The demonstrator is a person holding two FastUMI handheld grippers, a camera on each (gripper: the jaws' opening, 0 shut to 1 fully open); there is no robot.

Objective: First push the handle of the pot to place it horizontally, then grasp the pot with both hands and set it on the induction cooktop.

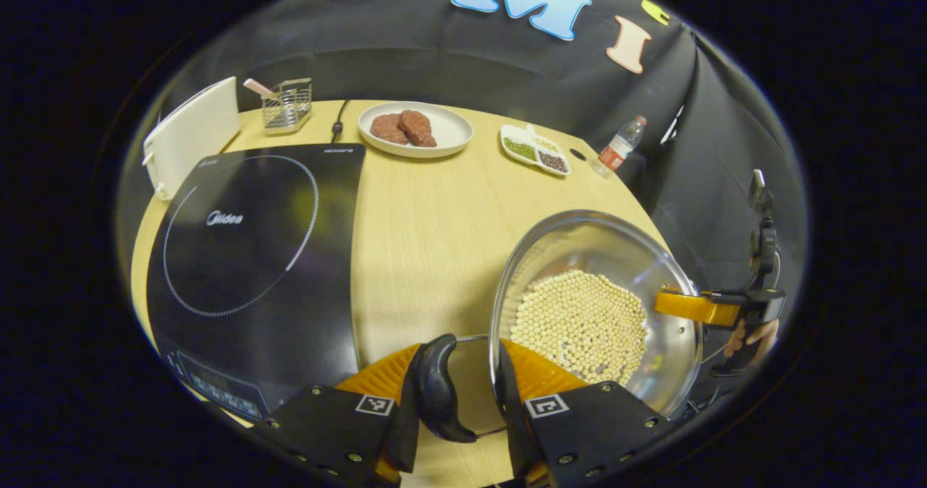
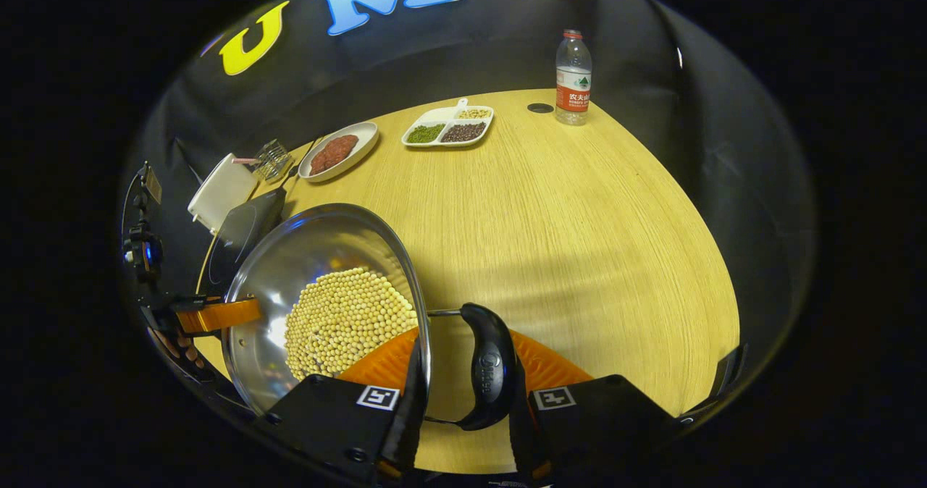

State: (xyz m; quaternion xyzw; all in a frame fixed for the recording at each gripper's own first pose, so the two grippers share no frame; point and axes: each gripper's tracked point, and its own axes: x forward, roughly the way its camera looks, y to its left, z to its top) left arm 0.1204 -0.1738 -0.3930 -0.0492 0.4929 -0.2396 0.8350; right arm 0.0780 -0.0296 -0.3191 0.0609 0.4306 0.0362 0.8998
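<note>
A steel pot point(image 1: 594, 256) holding pale round beans point(image 1: 579, 325) hangs between my two grippers over the wooden table point(image 1: 434, 220). My left gripper point(image 1: 460, 361) is shut across the pot's rim and its dark side handle point(image 1: 434, 394). My right gripper point(image 2: 467, 350) is shut the same way on the opposite handle point(image 2: 492, 372), and it also shows at the pot's far rim point(image 1: 713, 307). The black induction cooktop point(image 1: 253, 242) lies flat to the left of the pot. Whether the pot's base touches the table I cannot tell.
At the table's back stand a plate of red meat point(image 1: 415, 129), a divided dish of grains point(image 1: 536, 150) and a water bottle point(image 2: 573, 75). A white board point(image 1: 192, 133) and a wire basket point(image 1: 287, 103) sit behind the cooktop. Open tabletop point(image 2: 565, 220) lies right of the pot.
</note>
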